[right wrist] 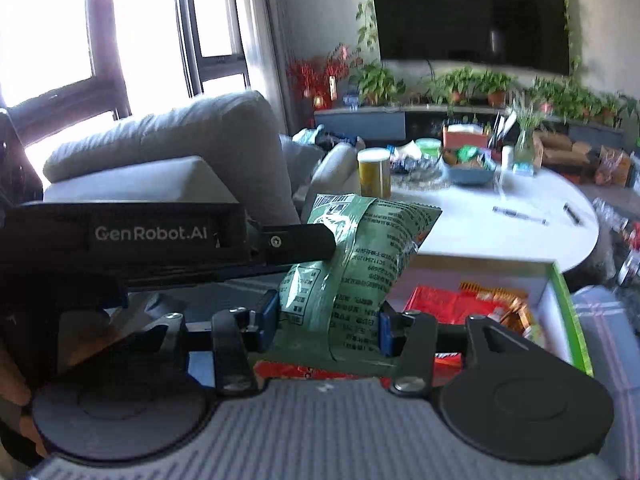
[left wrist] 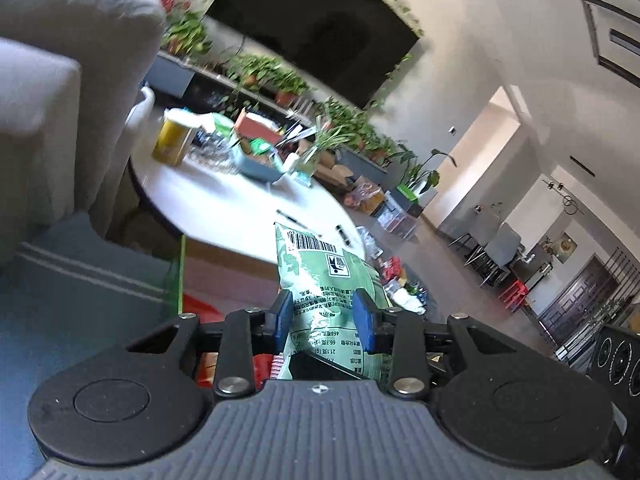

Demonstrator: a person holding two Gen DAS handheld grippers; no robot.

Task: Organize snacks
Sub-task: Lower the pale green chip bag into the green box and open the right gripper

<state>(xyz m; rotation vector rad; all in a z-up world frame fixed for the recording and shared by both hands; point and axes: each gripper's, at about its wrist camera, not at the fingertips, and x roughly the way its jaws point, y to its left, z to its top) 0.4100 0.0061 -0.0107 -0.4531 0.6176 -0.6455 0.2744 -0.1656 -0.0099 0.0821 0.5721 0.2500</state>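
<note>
A green snack bag (left wrist: 320,292) stands between the blue pads of my left gripper (left wrist: 325,316), which is shut on it. The same green bag (right wrist: 352,264) shows in the right wrist view, where my right gripper (right wrist: 326,326) also has its pads pressed against the bag's lower part. The left gripper's black body (right wrist: 160,236) reaches in from the left and clamps the bag's upper part. Below the bag is a white box with a green rim (right wrist: 568,304) holding red and orange snack packets (right wrist: 456,304).
A round white table (right wrist: 520,224) stands behind, with a yellow can (right wrist: 374,174), a blue bowl (right wrist: 470,174), pens and clutter. A grey sofa (right wrist: 168,152) is at the left. Plants and a TV (right wrist: 472,12) line the far wall. More packets lie on the floor (left wrist: 396,276).
</note>
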